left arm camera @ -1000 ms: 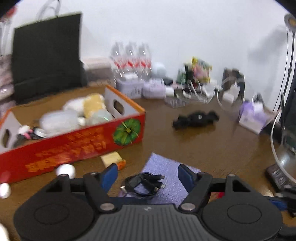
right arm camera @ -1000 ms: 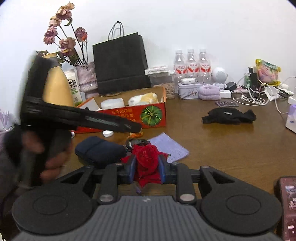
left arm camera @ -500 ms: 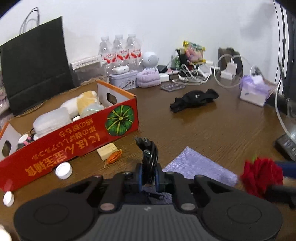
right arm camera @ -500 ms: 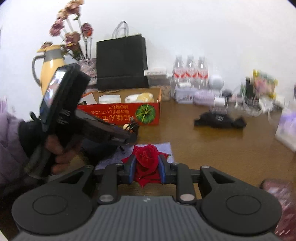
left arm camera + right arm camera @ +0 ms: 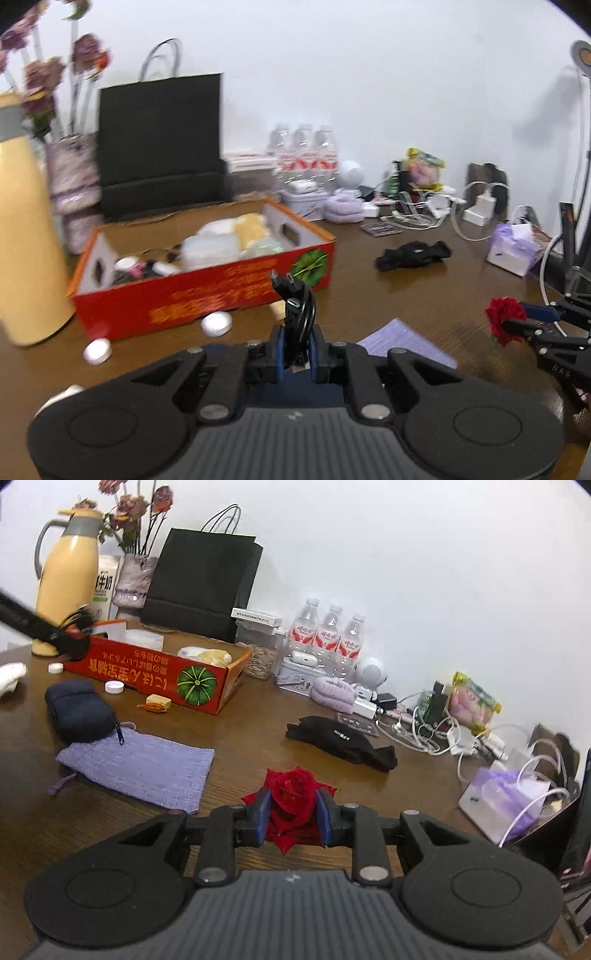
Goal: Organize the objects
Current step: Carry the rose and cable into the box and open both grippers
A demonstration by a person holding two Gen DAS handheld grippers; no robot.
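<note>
My left gripper (image 5: 297, 347) is shut on a coiled black cable (image 5: 295, 306), held upright above the table just in front of the red cardboard box (image 5: 207, 295). The box holds soft packets and small items. My right gripper (image 5: 293, 812) is shut on a red rose head (image 5: 293, 794) over the brown table, with the purple knit pouch (image 5: 140, 764) to its left. The left wrist view shows the rose (image 5: 506, 323) at the right edge. In the right wrist view the left gripper (image 5: 75, 635) is a dark blur by the box's (image 5: 147, 672) far left corner.
A navy pouch (image 5: 79, 709) overlaps the purple pouch. White caps (image 5: 114, 686) and a yellow block (image 5: 159, 701) lie before the box. A black cloth (image 5: 343, 742), tissue pack (image 5: 509, 801) and chargers sit right. Thermos (image 5: 68, 579), vase, black bag and bottles line the wall.
My left gripper closed on the cable that lay on the purple pouch, lifted it and carried it left toward the box. My right gripper, still holding the rose, swung right and rolled.
</note>
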